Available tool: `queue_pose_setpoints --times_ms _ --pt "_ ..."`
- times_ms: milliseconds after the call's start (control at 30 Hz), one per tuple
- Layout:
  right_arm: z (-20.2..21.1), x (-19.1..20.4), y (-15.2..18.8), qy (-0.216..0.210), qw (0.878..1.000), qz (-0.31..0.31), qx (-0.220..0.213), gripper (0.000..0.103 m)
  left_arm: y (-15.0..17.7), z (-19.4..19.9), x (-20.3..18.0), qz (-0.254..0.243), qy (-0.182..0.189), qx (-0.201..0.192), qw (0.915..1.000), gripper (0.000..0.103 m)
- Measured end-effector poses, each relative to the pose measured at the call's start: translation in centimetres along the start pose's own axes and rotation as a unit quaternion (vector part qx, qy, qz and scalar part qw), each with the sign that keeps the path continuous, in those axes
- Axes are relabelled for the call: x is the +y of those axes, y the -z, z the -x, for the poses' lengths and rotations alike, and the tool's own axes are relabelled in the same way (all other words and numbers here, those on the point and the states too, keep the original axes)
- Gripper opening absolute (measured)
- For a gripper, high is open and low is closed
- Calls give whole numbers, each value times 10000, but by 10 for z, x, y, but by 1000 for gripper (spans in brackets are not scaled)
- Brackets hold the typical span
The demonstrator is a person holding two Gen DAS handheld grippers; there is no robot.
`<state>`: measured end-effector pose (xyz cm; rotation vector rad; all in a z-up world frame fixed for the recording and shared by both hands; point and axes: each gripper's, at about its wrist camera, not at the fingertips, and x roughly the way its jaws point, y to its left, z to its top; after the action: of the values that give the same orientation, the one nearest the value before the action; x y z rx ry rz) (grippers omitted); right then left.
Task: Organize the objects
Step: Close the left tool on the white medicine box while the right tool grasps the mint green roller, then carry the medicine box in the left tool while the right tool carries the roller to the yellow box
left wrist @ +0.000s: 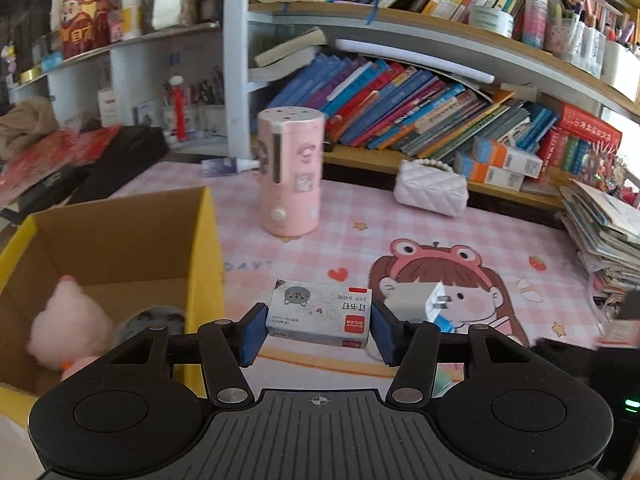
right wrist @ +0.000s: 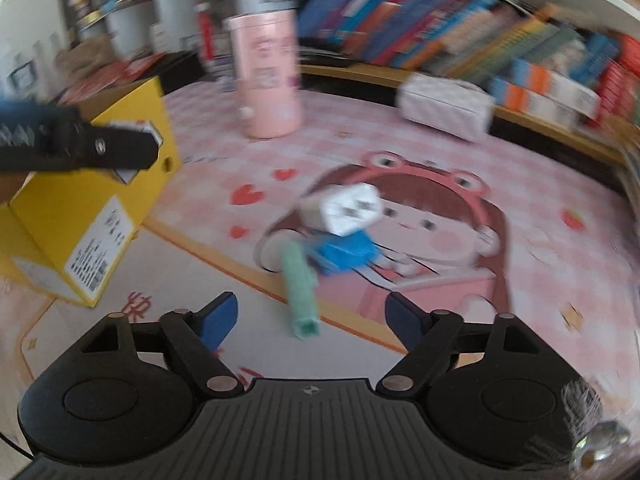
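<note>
Two blue pads of your left gripper (left wrist: 318, 330) pinch the staple box (left wrist: 320, 318) by its short ends, long axis running across the jaws, lid up, held above the counter (left wrist: 460, 240) just beside the open cardboard box (left wrist: 120, 236), probably for dropping in. Your right gripper (right wrist: 310, 320) hangs with jaws spread, empty, over the green tube (right wrist: 300, 292) and white charger plug (right wrist: 344, 208).

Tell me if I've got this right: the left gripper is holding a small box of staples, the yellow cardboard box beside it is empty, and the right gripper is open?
Not quite. The yellow cardboard box is not empty: the left wrist view shows a pink fluffy toy inside it. The rest stands: the left gripper holds the small box of staples, and the right gripper is open.
</note>
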<state>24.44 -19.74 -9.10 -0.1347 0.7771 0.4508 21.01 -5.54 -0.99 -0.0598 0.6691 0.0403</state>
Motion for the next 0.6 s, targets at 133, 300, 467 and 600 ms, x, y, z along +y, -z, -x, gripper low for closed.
queue_pose_setpoints --times_ms 133,300,467,600 --pt "-20 10 -5 -104 9998 142 123 65 3 7 6 12 -113 39 9999 54" --pt "-34 10 -7 -165 9996 61 230 52 7 12 10 63 -167 63 9998 54" --pt "-38 9 -9 -7 9996 245 122 23 9 17 11 108 -173 65 9998 54" --pt "-31 6 -9 -9 9995 288 107 18 12 19 9 107 -138 47 9998 54"
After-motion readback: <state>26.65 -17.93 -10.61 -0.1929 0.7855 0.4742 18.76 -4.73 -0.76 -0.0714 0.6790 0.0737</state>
